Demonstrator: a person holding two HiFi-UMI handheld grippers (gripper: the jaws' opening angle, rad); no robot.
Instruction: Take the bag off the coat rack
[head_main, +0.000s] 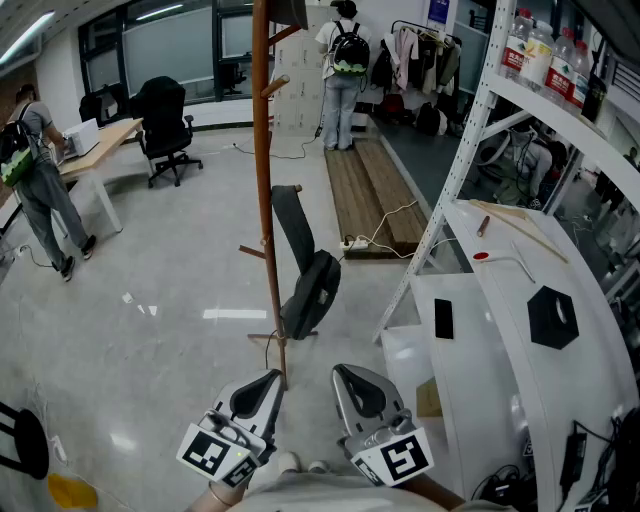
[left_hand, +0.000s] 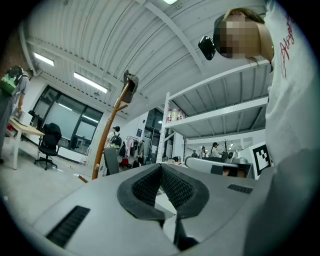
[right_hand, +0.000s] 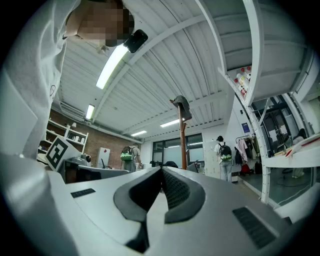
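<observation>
A black bag (head_main: 311, 293) hangs by its wide strap (head_main: 291, 225) from a peg of the wooden coat rack (head_main: 264, 150), low beside the pole. A dark item sits on the rack's top (left_hand: 130, 85). Both grippers are held close to my body, short of the rack's foot. My left gripper (head_main: 260, 390) is shut with nothing between its jaws, just left of the pole's base. My right gripper (head_main: 357, 386) is also shut and empty, to the right of the bag. In the left gripper view the pole (left_hand: 106, 137) and strap (left_hand: 111, 167) stand beyond the closed tips (left_hand: 161, 168).
White metal shelving (head_main: 470, 130) with bottles (head_main: 545, 45) rises at the right over a white rounded table (head_main: 500, 350). A wooden platform (head_main: 365, 190) and a cable lie behind the rack. One person (head_main: 345, 65) stands at the back, another (head_main: 35, 175) by a desk (head_main: 100, 140); an office chair (head_main: 165, 125) is nearby.
</observation>
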